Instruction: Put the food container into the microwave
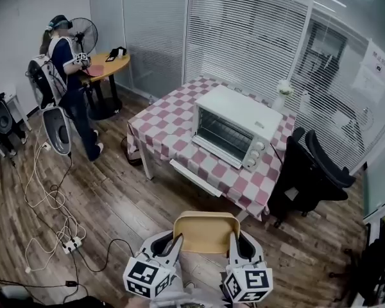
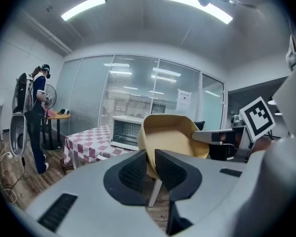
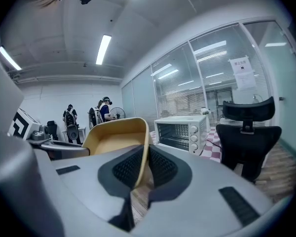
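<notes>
A shallow tan food container (image 1: 206, 231) hangs in the air in front of me, held from both sides. My left gripper (image 1: 174, 246) is shut on its left rim, with the wall of the container (image 2: 167, 138) pinched between the pads. My right gripper (image 1: 233, 242) is shut on the right rim, the container's (image 3: 119, 138) edge clamped between its pads. The white microwave (image 1: 237, 128) stands on the checked table (image 1: 163, 124) ahead, its door lowered open (image 1: 194, 177). It also shows in the left gripper view (image 2: 126, 131) and the right gripper view (image 3: 181, 130).
A black office chair (image 1: 311, 175) stands right of the table. A person (image 1: 69, 76) stands at a small round table (image 1: 106, 64) far left. Cables and a power strip (image 1: 70, 244) lie on the wooden floor at the left. Glass walls with blinds stand behind the table.
</notes>
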Motion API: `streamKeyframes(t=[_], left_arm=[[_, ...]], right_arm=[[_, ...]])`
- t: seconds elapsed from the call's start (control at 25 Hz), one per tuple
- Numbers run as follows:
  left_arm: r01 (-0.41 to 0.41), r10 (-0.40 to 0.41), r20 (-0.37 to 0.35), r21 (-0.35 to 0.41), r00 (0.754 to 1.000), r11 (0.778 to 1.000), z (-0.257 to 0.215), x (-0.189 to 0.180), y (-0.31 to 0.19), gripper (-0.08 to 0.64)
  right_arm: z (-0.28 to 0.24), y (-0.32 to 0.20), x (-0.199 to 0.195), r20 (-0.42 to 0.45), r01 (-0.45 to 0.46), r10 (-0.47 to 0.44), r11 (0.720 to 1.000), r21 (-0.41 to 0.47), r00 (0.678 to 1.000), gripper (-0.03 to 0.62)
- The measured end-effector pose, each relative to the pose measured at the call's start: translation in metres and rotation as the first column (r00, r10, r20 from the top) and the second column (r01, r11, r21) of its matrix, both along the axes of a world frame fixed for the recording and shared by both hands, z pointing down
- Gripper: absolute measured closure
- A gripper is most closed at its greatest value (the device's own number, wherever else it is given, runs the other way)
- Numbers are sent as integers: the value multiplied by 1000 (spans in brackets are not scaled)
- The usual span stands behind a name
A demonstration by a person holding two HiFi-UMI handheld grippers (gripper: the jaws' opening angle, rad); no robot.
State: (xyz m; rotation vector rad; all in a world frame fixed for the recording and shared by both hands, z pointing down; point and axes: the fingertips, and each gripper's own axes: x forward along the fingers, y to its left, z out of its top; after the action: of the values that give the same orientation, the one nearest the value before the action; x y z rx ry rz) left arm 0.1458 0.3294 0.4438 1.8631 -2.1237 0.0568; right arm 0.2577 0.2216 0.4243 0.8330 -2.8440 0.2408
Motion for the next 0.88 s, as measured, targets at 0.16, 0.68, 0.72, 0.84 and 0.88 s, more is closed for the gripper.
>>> streamKeyframes(t=[0.16, 0.68, 0.72, 0.84, 0.88], left_arm=[[-6, 6, 11, 3, 1000, 1000, -2, -37, -28, 505], [-120, 120, 23, 1, 992, 993, -11, -130, -120, 506], [-126, 126, 22, -1, 992, 992, -11, -135, -124, 506], [-142, 142, 11, 3, 990, 990, -11, -150, -134, 506], [-146, 146, 9, 4, 989, 989, -10, -154, -136, 508]], right_arm=[[-1, -25, -35, 0, -4, 4, 1000, 9, 1000, 574], [-6, -104, -117, 20, -108, 108, 994, -5, 994, 572], [-6, -107, -121, 19, -113, 113, 994, -6, 993, 572], [-5, -115, -134, 15, -126, 126, 992, -5, 992, 572], [-5, -117, -139, 14, -131, 131, 991, -5, 991, 572]])
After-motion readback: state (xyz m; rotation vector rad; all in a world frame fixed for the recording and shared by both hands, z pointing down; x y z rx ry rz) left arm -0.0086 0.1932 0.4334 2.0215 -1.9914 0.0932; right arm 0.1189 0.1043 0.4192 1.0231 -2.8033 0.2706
